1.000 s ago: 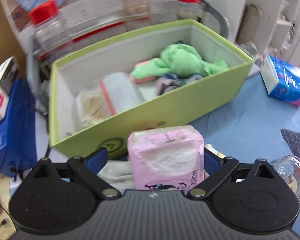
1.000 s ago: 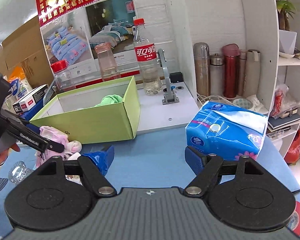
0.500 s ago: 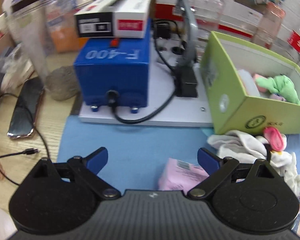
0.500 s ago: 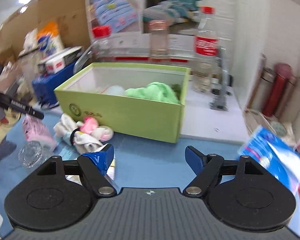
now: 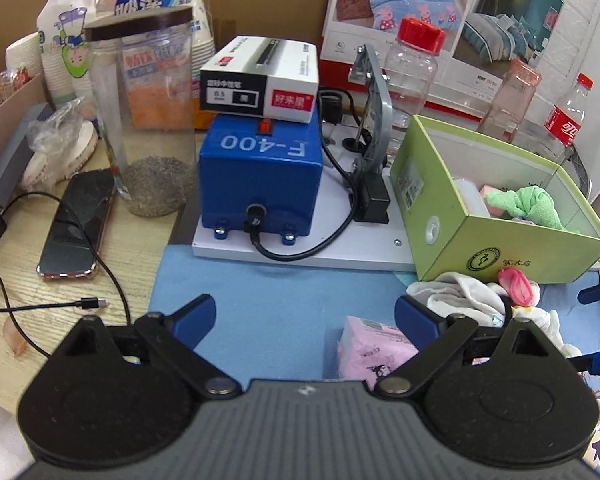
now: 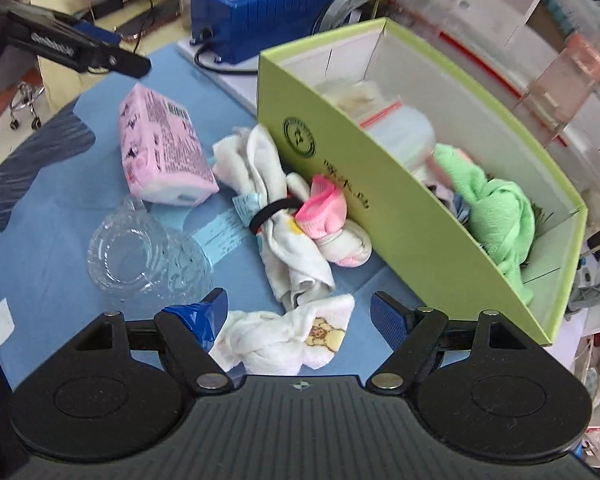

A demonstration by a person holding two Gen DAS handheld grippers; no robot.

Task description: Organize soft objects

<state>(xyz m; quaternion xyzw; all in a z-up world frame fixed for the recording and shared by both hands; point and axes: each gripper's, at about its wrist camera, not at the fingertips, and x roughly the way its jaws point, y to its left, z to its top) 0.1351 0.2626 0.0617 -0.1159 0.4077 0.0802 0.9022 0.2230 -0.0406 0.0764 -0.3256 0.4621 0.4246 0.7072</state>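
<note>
A pink tissue pack point(image 5: 370, 344) point(image 6: 160, 152) lies on the blue mat, just inside the right finger of my left gripper point(image 5: 304, 314), which is open and holds nothing. A bundle of white socks tied with a black band point(image 6: 292, 224) point(image 5: 460, 296), with a pink sock point(image 6: 324, 208), rests against the front wall of the green box point(image 6: 380, 184) point(image 5: 500, 240). A green cloth point(image 6: 496, 216) and a zip bag lie inside the box. My right gripper point(image 6: 298, 314) is open and points down over a white bear-patch sock point(image 6: 288, 340) between its fingers, which do not press on it.
A glass dish point(image 6: 140, 252) sits on the mat left of the socks. Behind the mat stand a blue F-400 machine point(image 5: 260, 176) with a cable, a tall glass jar point(image 5: 148, 120), a phone point(image 5: 76, 228) and bottles behind the box.
My left gripper let go of the pink pack, which now lies on the mat, and swung left away from the box. My right gripper swung from the blue tissue pack to the socks and tipped down.
</note>
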